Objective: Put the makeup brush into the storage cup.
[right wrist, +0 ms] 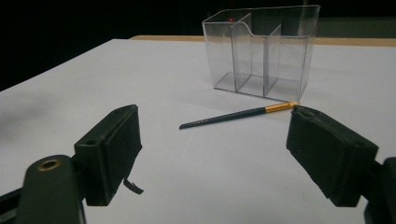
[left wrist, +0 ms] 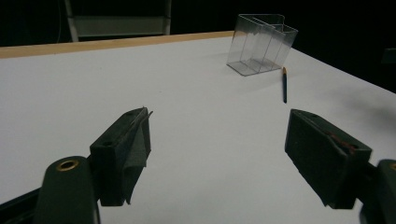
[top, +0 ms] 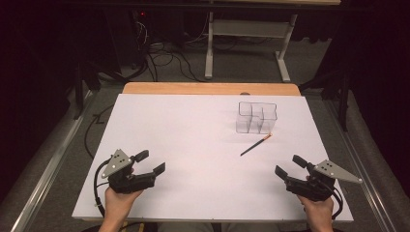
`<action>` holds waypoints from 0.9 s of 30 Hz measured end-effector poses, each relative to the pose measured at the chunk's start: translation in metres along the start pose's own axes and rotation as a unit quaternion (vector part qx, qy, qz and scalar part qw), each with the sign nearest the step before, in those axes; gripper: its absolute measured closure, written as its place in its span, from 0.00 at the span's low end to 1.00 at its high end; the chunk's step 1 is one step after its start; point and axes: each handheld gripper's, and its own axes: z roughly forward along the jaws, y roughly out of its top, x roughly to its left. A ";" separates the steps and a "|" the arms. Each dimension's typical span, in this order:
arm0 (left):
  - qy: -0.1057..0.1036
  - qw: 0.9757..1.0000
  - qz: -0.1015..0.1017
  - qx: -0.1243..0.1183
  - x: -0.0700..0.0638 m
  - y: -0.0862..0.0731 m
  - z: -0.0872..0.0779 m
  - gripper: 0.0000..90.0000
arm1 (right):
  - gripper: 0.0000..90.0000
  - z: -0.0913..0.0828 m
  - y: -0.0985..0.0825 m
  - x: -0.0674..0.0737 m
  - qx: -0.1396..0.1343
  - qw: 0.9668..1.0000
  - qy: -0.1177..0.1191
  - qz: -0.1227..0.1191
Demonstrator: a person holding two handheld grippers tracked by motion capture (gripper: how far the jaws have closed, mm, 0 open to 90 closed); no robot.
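A clear plastic organizer with three compartments stands upright on the white table, right of centre and toward the far edge. Just in front of it lies a thin dark brush with a gold ferrule, pointing diagonally. My left gripper rests at the near left, held by a hand, jaws wide open and empty. My right gripper rests at the near right, also open and empty, well short of the brush. The right gripper view shows the brush lying ahead of the organizer. In the left gripper view the organizer and brush sit far off.
A wooden strip borders the table's far edge. Beyond it stand a metal frame and floor cables. Metal rails run along both sides of the table.
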 end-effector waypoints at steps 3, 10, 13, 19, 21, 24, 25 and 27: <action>-0.001 1.000 0.000 -0.002 -0.001 0.000 0.000 0.25 | 0.21 0.000 0.000 0.000 0.001 1.000 -0.001 0.001; -0.001 1.000 0.001 -0.002 0.000 -0.001 -0.003 0.25 | 0.21 0.001 0.001 0.002 -0.003 1.000 -0.003 -0.005; 0.000 1.000 -0.001 -0.002 0.000 -0.001 -0.002 0.25 | 0.22 0.001 0.001 0.001 -0.003 1.000 -0.003 -0.002; 0.006 1.000 0.005 0.003 -0.001 -0.001 -0.002 0.25 | 0.22 0.000 0.001 0.001 -0.005 1.000 -0.003 -0.003; 0.011 1.000 0.005 0.002 0.000 -0.001 -0.002 0.25 | 0.22 0.002 0.001 0.002 -0.001 1.000 -0.002 -0.004; 0.011 1.000 0.005 0.002 0.000 -0.001 -0.003 0.25 | 0.22 0.002 0.000 0.002 0.001 1.000 -0.003 -0.003; 0.007 1.000 0.003 0.002 0.000 -0.001 -0.002 0.25 | 0.22 0.002 0.000 0.002 0.001 1.000 -0.003 -0.002; 0.006 1.000 0.003 0.003 0.000 -0.001 -0.002 0.25 | 0.22 0.002 0.000 0.003 0.003 1.000 -0.003 -0.001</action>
